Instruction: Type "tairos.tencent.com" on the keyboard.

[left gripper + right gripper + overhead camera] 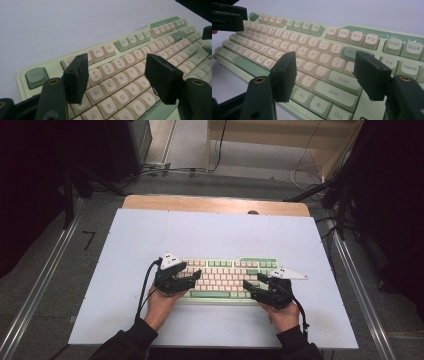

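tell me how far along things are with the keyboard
Done: the keyboard lies flat and square on the white table. In hand: the left tool hovers open over its left end, above the W and E keys, and the right tool hovers open over its right end near Enter; nothing is gripped. Left: any grasp or key press.

The keyboard [140,62] runs off the frame's right edge, its lower-left keys hidden behind black jaws.
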Demonstrator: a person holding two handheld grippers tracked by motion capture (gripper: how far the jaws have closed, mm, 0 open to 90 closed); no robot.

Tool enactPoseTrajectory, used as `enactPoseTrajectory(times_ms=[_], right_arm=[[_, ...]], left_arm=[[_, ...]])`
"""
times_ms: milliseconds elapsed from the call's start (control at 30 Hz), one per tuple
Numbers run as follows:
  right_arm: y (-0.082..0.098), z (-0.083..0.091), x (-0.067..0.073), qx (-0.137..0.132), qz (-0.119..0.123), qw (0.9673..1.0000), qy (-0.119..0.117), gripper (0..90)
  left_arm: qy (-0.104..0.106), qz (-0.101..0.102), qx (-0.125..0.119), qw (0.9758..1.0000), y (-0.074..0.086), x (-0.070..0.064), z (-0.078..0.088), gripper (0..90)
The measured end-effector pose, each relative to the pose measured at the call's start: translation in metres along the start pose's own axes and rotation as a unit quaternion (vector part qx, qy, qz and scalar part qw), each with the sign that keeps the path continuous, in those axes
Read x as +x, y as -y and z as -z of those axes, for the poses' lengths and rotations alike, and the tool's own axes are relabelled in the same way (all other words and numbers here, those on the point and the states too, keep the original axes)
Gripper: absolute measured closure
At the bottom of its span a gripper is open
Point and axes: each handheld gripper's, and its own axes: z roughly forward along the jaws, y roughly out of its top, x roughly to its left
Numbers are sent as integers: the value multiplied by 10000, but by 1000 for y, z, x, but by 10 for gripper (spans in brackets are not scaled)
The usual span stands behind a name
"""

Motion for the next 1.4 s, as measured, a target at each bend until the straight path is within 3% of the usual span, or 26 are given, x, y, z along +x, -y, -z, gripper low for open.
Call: enactPoseTrajectory(times_ms=[133, 200, 333, 533, 700, 1167, 1300, 1400], right_arm=[[-1, 0, 0, -7, 20, 10000, -6, 333], [-2, 1, 0, -21, 25, 10000, 2, 334], [-2, 1, -1, -22, 16, 10000, 0, 336], [-1, -1, -1, 25, 9, 10000, 7, 338], [0, -3, 1, 64, 45, 10000, -2, 338], [0, -4, 1, 91, 52, 9999, 17, 339], [0, -4, 1, 103, 62, 9999, 12, 341], [0, -3, 1, 66, 70, 10000, 23, 381]], left_arm=[[-144, -151, -131, 9997, 4, -2, 6, 345], [-227, -221, -178, 9993, 6, -2, 7, 384], [-74, -225, -253, 9994, 8, 1, 9, 626], [34, -230, -38, 9997, 8, 3, 2, 896], [22, -179, 129, 9998, 8, 5, -5, 900], [26, -288, 478, 9984, 11, 3, -19, 900], [75, -263, 401, 9988, 10, 2, -17, 900], [177, -220, 78, 9996, 7, -1, -9, 740]])
